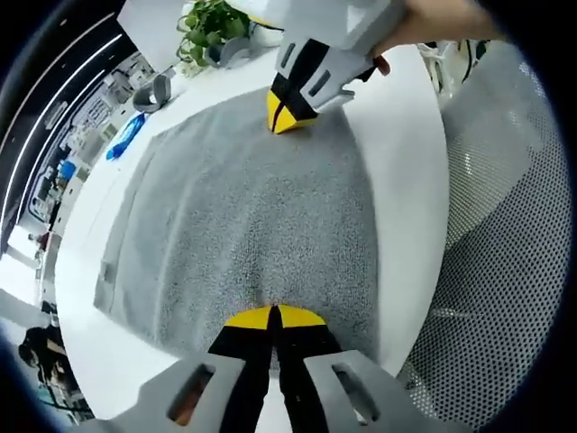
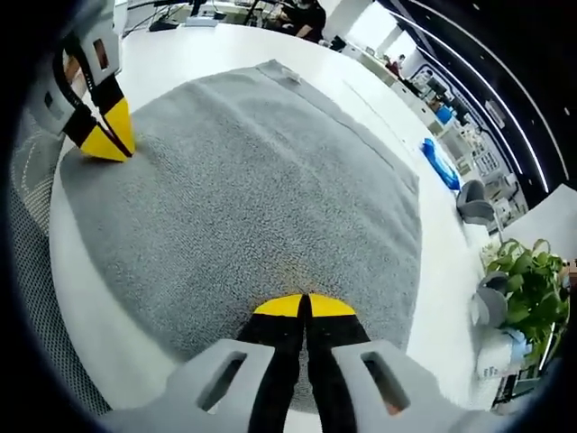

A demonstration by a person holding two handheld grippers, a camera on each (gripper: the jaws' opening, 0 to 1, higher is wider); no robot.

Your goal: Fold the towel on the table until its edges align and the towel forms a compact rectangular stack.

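A grey towel point(image 1: 234, 216) lies spread flat on the white table point(image 1: 406, 135). In the left gripper view my left gripper point(image 1: 270, 317) rises from the bottom, its yellow tips shut on the towel's near edge. My right gripper point(image 1: 288, 115) is at the top of that view, held by a hand and pinching the far end of the same side. In the right gripper view the towel point(image 2: 261, 171) stretches away from my right gripper point(image 2: 306, 307), which is shut on the edge closest to it. The left gripper point(image 2: 106, 142) bites the towel at the upper left.
A potted plant point(image 1: 209, 25) and grey cups point(image 1: 153, 92) stand at the far end of the table, with a blue object point(image 1: 126, 137) beside the towel. A mesh chair point(image 1: 505, 225) sits close to the table edge on the grippers' side. The plant point(image 2: 532, 280) is also at the right.
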